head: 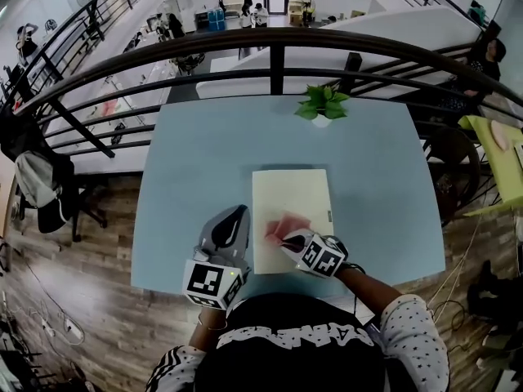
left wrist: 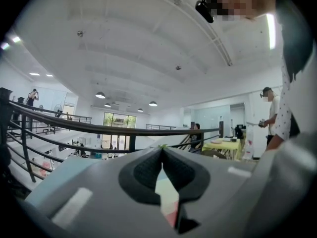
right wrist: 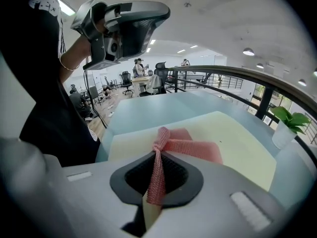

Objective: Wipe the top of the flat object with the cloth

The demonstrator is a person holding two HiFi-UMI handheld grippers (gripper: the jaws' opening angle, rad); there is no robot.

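Left gripper (head: 236, 212) clenched empty, right gripper (right wrist: 157, 155) clamped on pink cloth (right wrist: 190, 145) atop cream board (head: 290, 190); plant (head: 324, 100) in white pot (head: 322, 122)

Coarse pink knit cloth (right wrist: 193, 148) (open mesh); smooth, matt flat object (head: 290, 198).

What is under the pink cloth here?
The pink cloth lies on the pale flat board, which rests on the blue table. The right gripper is shut on its bunched edge. The board patch beneath the cloth is covered and unseen.
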